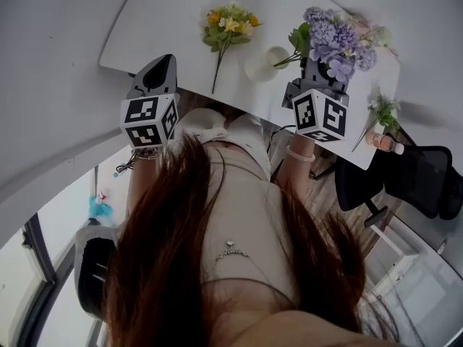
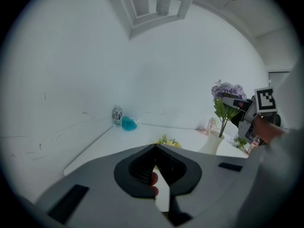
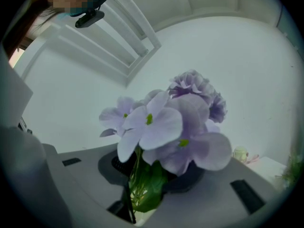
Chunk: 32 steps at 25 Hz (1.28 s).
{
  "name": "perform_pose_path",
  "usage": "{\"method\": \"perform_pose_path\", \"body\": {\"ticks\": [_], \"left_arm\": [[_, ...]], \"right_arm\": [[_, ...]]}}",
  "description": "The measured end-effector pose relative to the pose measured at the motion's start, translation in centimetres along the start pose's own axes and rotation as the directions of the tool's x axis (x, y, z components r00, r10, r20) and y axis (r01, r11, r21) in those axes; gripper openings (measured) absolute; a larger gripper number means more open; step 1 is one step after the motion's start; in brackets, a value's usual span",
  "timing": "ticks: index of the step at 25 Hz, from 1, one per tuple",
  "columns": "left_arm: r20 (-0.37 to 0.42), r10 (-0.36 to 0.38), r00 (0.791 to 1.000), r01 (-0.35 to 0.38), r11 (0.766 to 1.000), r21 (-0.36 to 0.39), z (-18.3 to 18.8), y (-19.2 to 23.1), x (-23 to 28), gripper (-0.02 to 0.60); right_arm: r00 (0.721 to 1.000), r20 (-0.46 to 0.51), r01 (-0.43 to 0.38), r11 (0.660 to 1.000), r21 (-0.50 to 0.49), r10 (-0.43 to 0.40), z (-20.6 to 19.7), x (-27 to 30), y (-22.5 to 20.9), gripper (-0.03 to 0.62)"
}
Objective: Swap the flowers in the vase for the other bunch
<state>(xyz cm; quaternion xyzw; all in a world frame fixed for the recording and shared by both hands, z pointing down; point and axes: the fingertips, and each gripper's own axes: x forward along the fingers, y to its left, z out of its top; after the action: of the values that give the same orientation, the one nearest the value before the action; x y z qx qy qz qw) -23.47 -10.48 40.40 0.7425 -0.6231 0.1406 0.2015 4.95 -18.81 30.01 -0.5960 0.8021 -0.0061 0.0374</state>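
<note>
**White table [image 1: 159, 20], purple bunch [image 1: 336, 40] at the vase [image 1: 260, 65]**

I have my right tongs [image 1: 318, 69] squeezed on the purple bunch's stems. That holds it up while the stem ends reach the mouth of the white vase. My left tongs [image 1: 160, 62] are closed with nothing in them. They wait by the table edge, out of the way. The yellow bunch [image 1: 228, 24] lies flat on the table beside the vase. The purple flowers have big soft petals, green middles and dark green leaves.
</note>
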Motion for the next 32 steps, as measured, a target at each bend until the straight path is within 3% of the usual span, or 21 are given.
{"method": "perform_pose_path", "body": {"ticks": [19,32], "left_arm": [[-0.012,-0.003,1.0,0.003,1.0,0.005,-0.7,0.6,-0.3,0.003],[-0.013,-0.067,0.998,0.067,0.997,0.025,-0.6,1.3,0.6,0.003]], "right_arm": [[0.982,-0.174,-0.09,0.991,-0.099,0.072,-5.8,0.7,3.2,0.142],[0.966,-0.257,-0.057,0.991,-0.124,0.023,-8.0,0.4,3.8,0.197]]}}
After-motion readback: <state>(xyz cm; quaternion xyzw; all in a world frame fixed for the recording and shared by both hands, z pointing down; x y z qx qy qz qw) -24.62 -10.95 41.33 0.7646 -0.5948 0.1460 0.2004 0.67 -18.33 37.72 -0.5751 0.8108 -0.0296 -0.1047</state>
